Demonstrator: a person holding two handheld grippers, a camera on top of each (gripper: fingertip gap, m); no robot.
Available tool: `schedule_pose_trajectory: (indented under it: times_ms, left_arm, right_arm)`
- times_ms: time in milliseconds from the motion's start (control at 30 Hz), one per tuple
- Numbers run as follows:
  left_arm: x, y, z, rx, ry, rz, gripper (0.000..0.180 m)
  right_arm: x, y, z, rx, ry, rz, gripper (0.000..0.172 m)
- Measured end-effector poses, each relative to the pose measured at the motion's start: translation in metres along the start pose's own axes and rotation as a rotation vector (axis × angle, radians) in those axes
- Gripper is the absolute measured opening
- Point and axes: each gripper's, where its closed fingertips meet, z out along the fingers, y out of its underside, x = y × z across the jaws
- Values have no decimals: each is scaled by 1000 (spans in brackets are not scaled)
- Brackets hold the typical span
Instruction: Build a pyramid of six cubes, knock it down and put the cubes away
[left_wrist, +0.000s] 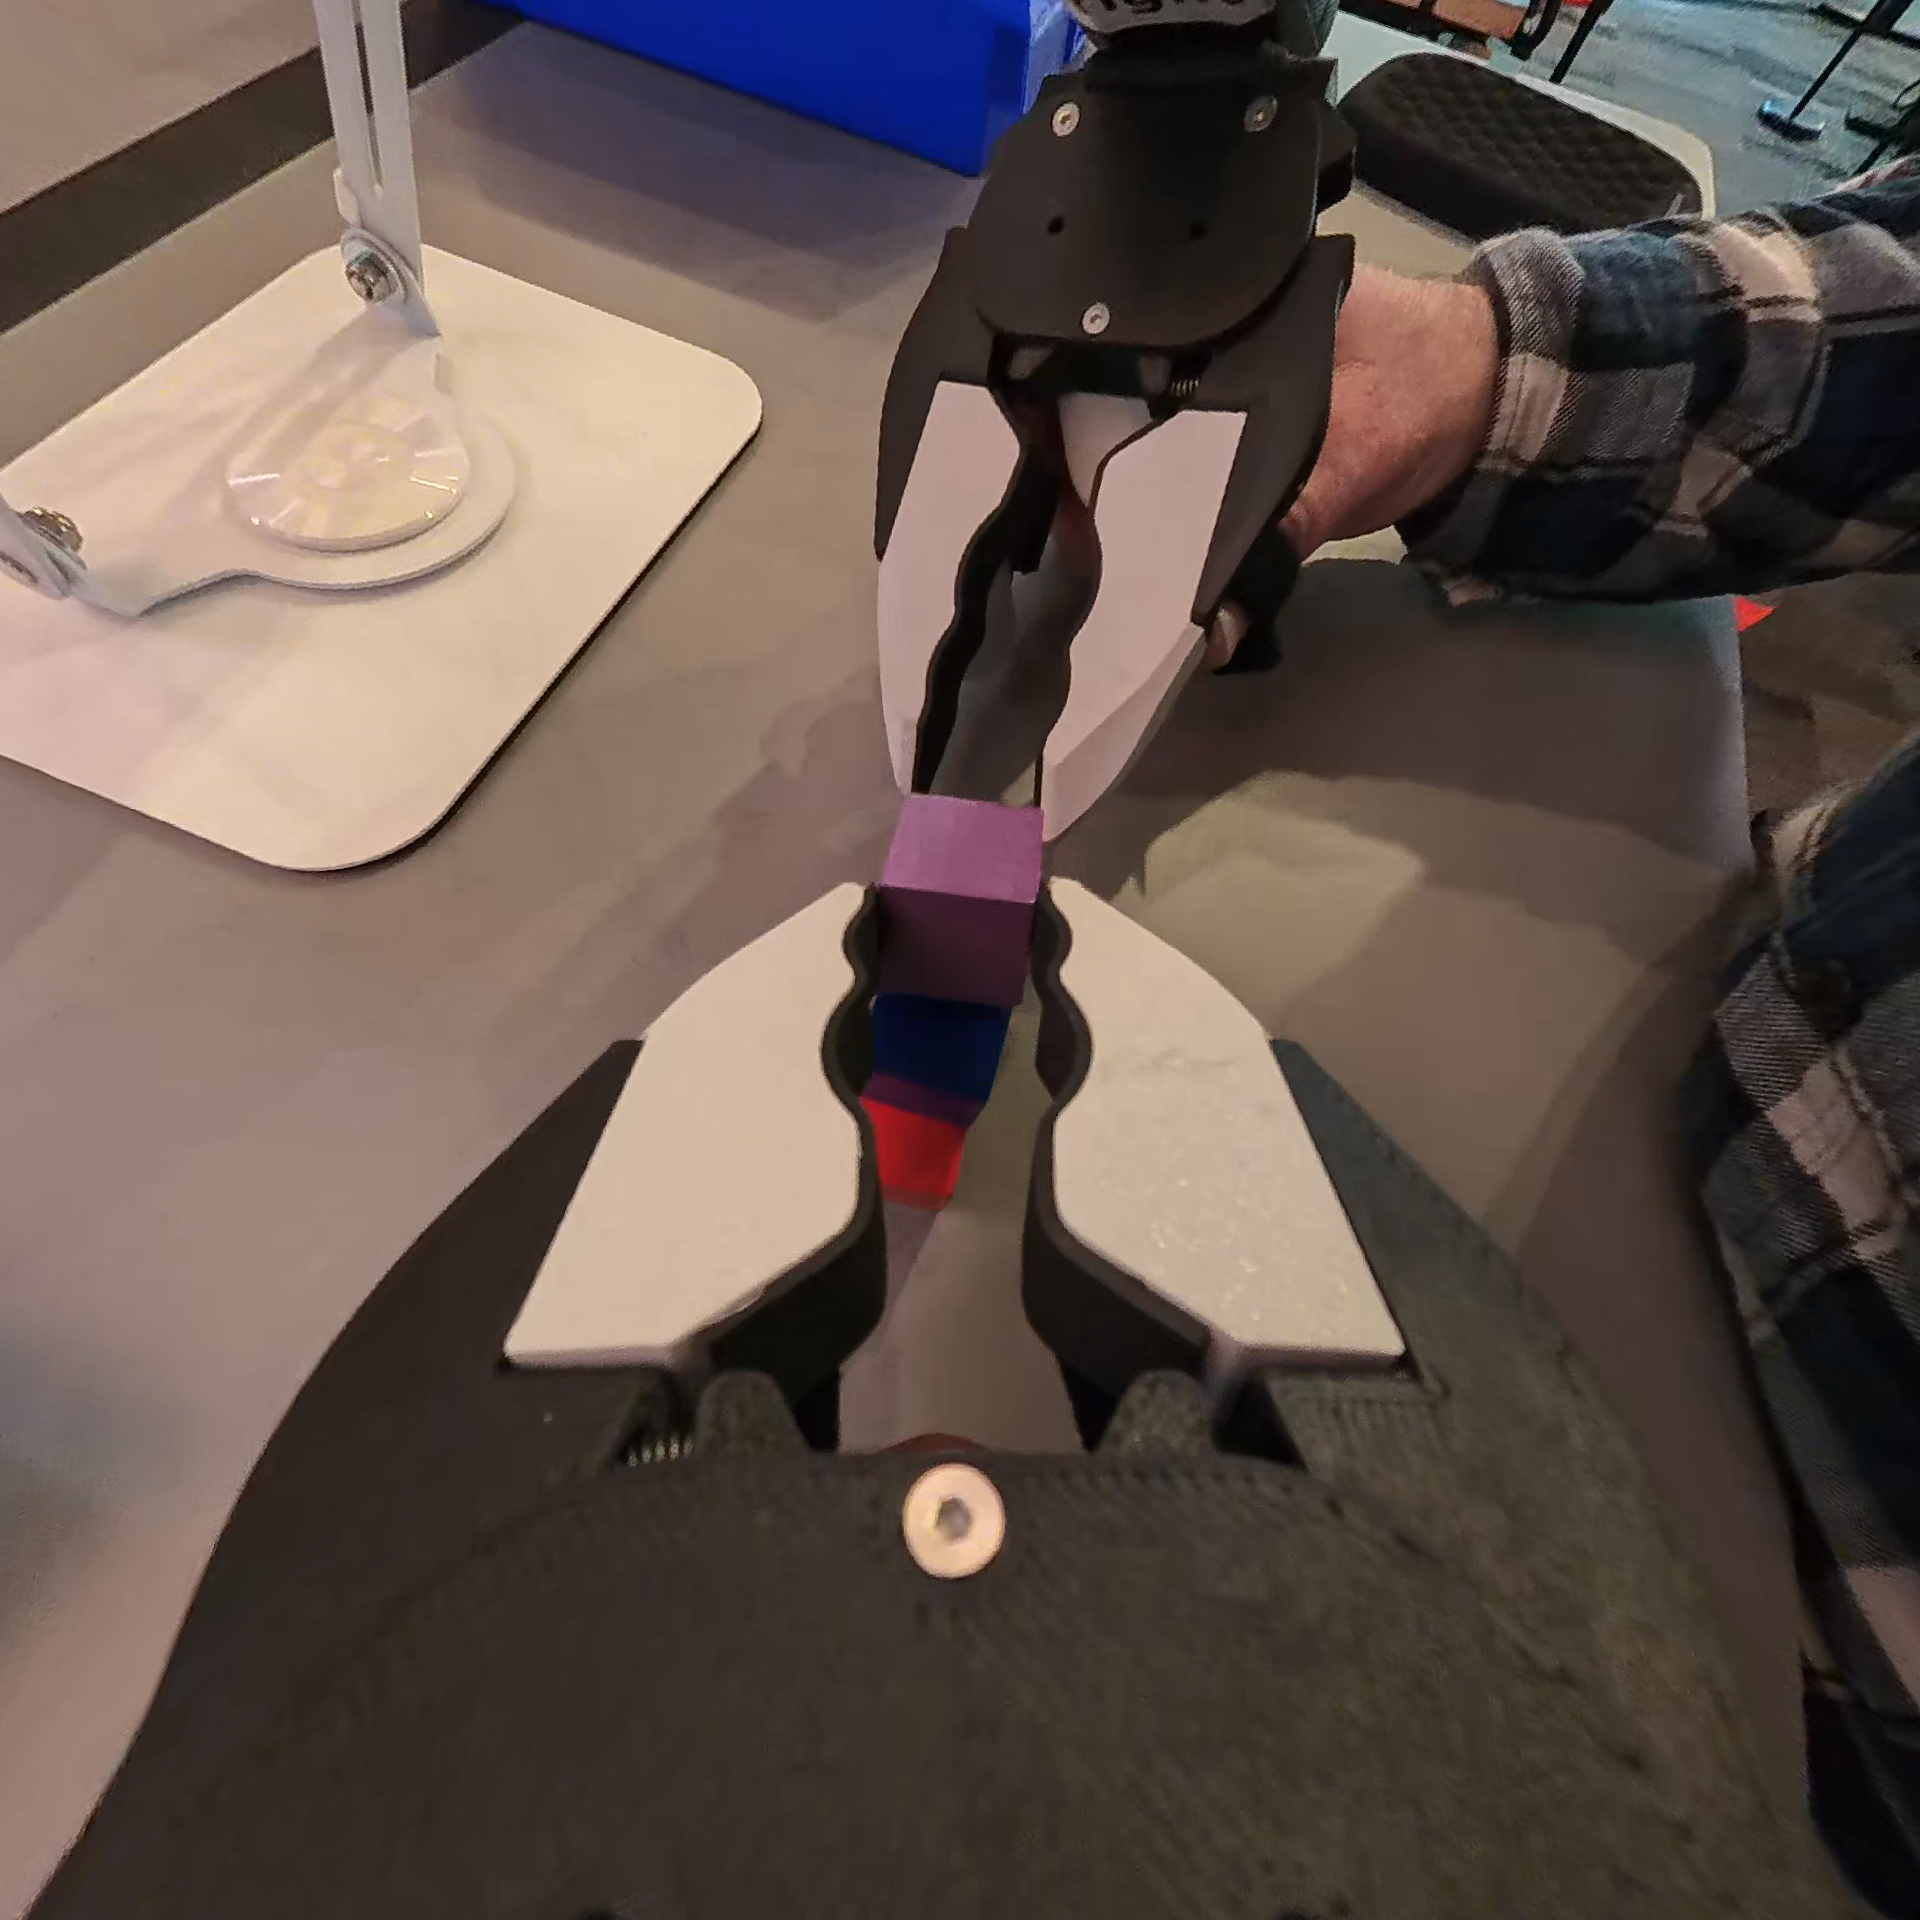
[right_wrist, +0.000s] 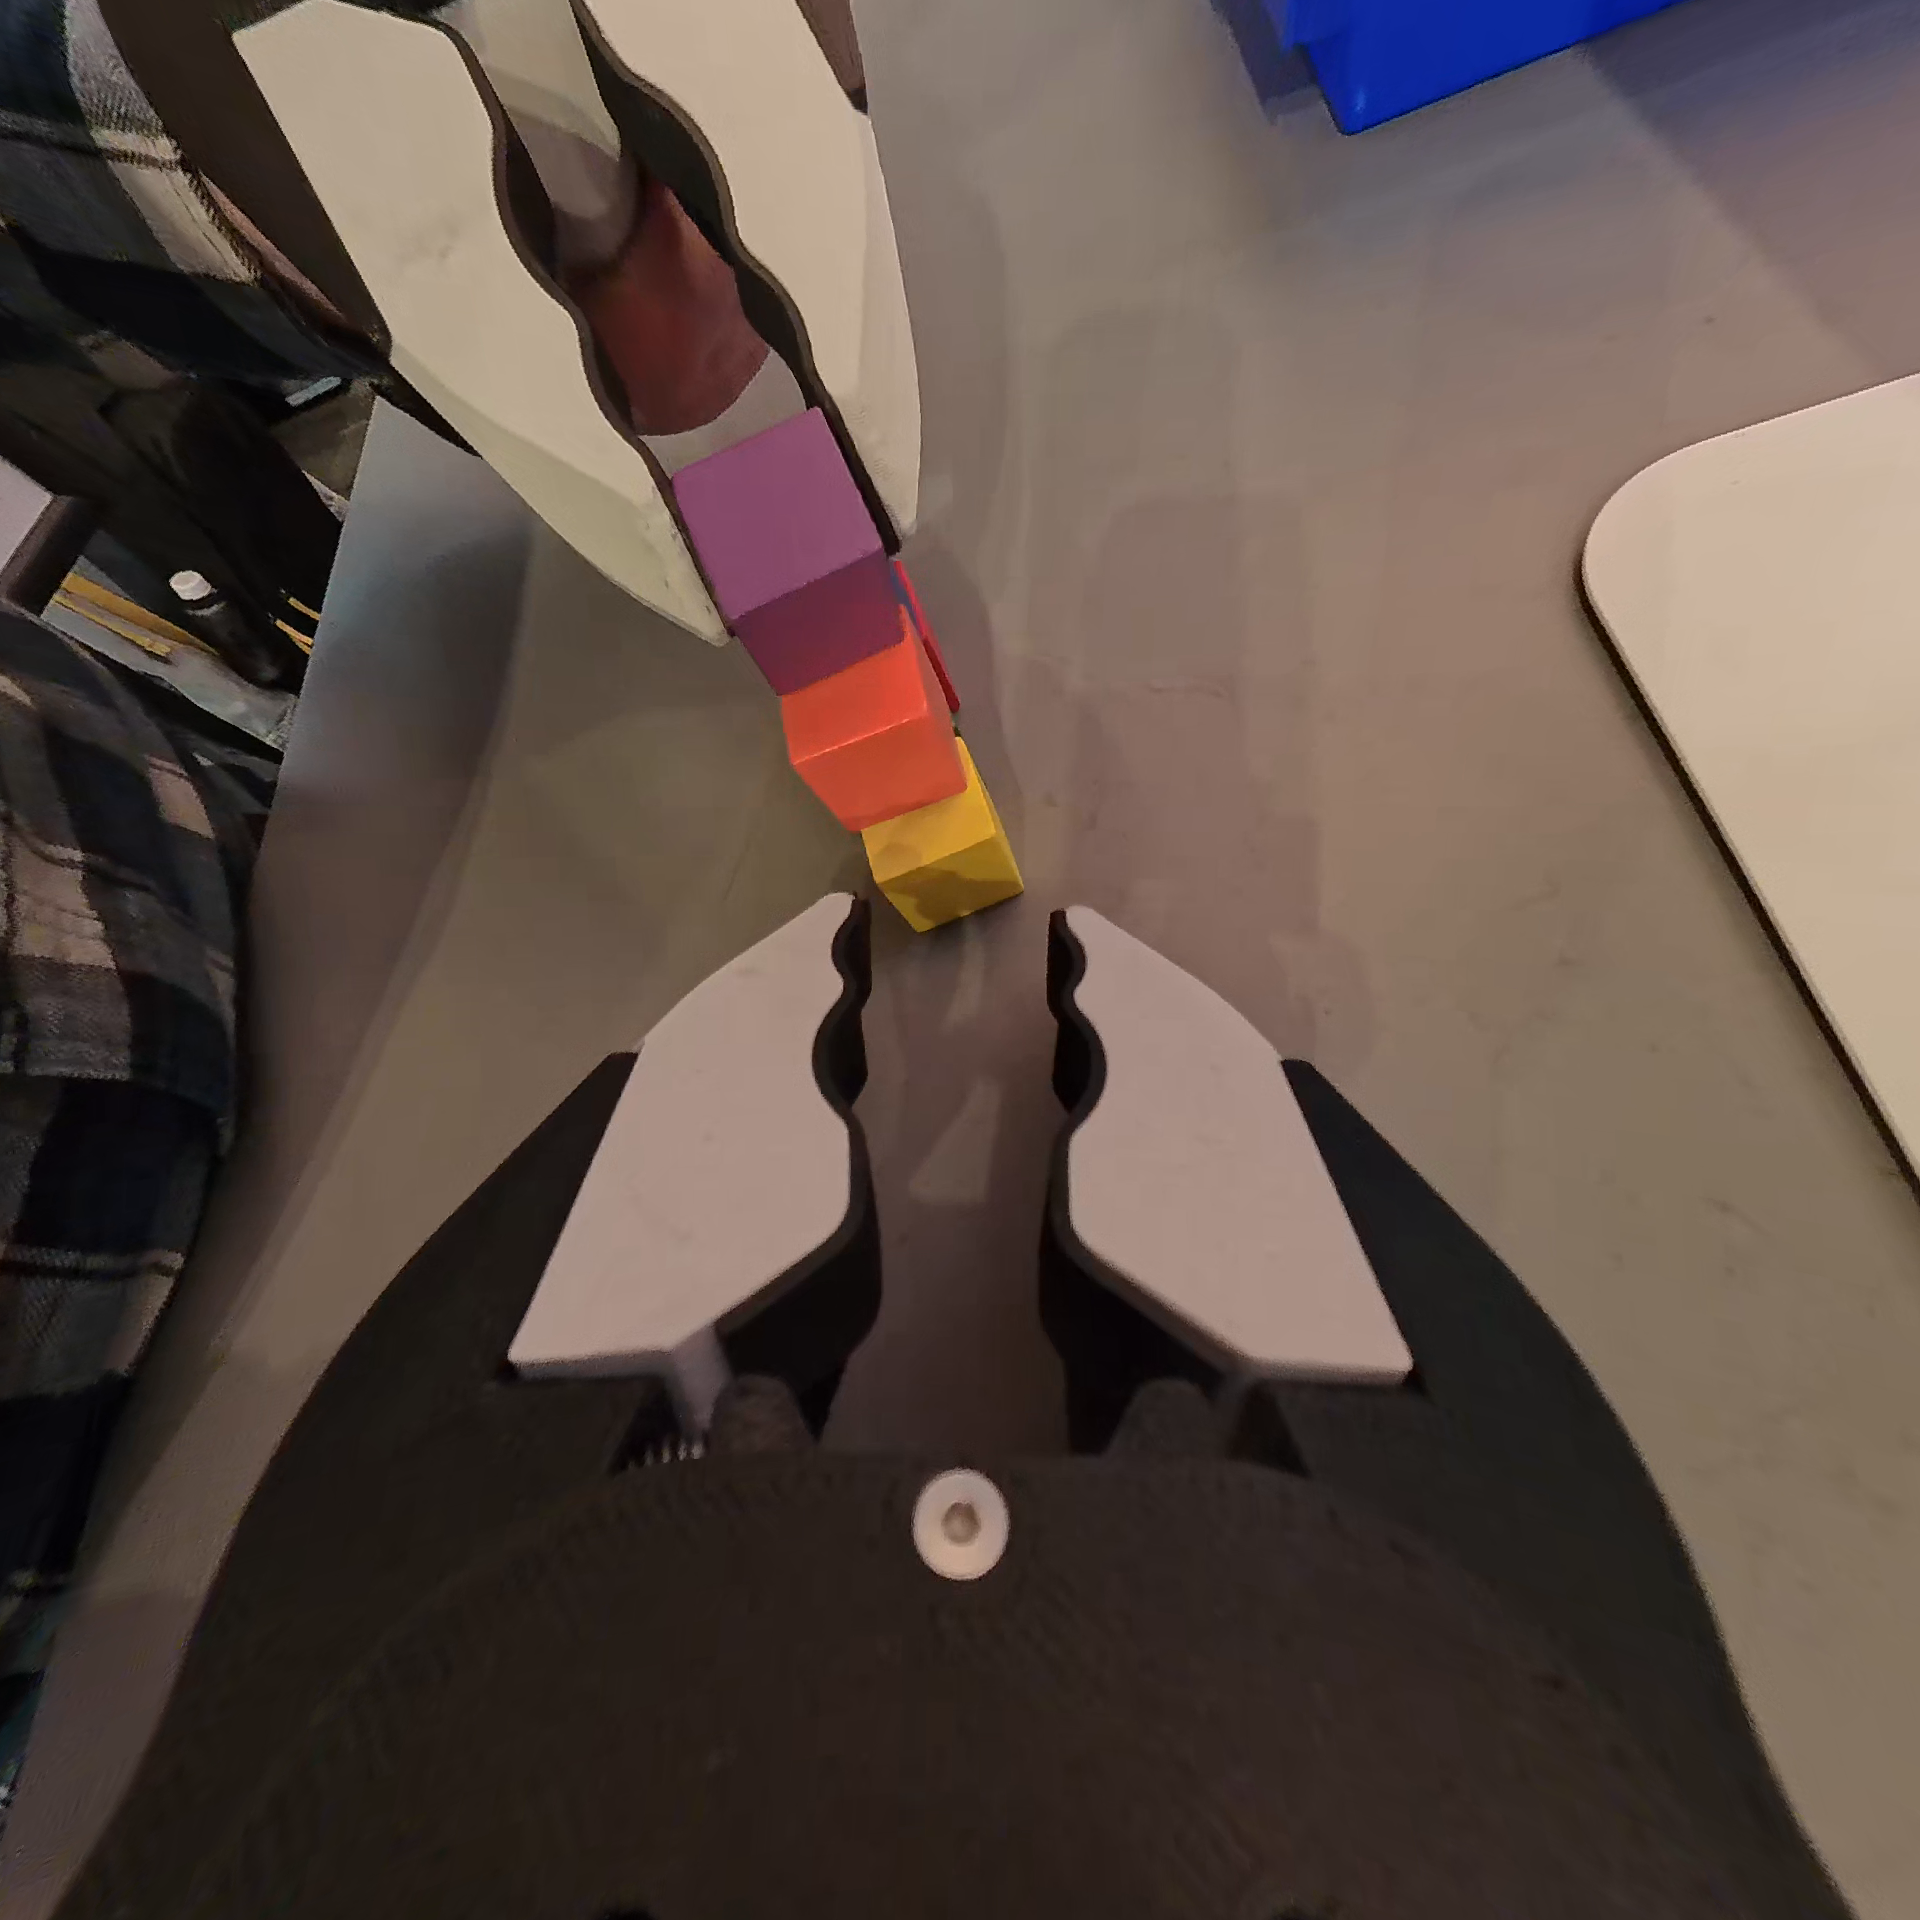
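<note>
- Left wrist view: your left tongs (left_wrist: 954, 940) are clamped on the purple cube (left_wrist: 961, 894), a dark pad pressed to each of its side faces.
- The purple cube sits at the top of the stack; below it, between your fingers, show a blue cube (left_wrist: 940, 1044) and a red cube (left_wrist: 914, 1153), the lower ones blurred.
- Your right tongs (left_wrist: 977, 795) point in from the far side, tips just behind the purple cube, jaws apart with nothing between them.
- Your right hand (left_wrist: 1382, 405), in a plaid sleeve (left_wrist: 1683, 384), grips that tool.
- A white stand base (left_wrist: 312, 644) lies on the grey desk (left_wrist: 623, 987) to the left; a blue bin (left_wrist: 831, 73) stands at the far edge.
- Right wrist view: your right tongs (right_wrist: 954, 925) hang open over bare desk (right_wrist: 1299, 727), just short of the yellow cube (right_wrist: 945, 857).
- The yellow cube rests on the desk; an orange cube (right_wrist: 873, 738) sits above it and the purple cube (right_wrist: 790, 551) above that, with a sliver of the red cube (right_wrist: 930, 634) showing behind.
- Your left tongs (right_wrist: 784, 540) reach in from the top left, fingers on either side of the purple cube.
- The white base (right_wrist: 1787, 675) fills the right edge; the blue bin (right_wrist: 1455, 62) is at the upper right.
</note>
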Motion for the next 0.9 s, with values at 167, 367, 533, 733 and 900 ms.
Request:
schedule_pose_trajectory:
  times_ms: [167, 367, 533, 733, 900]
  left_arm:
    - [1, 5, 0, 3, 18, -4, 27]
    - [4, 5, -3, 13, 57, -5, 30]
    - [6, 5, -3, 2, 103, 18, 28]
    - [4, 6, -4, -14, 126, 36, 27]
    - [5, 5, -3, -26, 145, 48, 28]
  right_arm:
    - [0, 0, 0, -2, -2, 2, 32]
    - [0, 0, 0, -4, -8, 4, 32]
    - [-1, 0, -1, -6, -10, 3, 32]
    - [-1, -1, -1, -5, -10, 3, 32]
    - [-1, -1, -2, -5, -12, 1, 32]
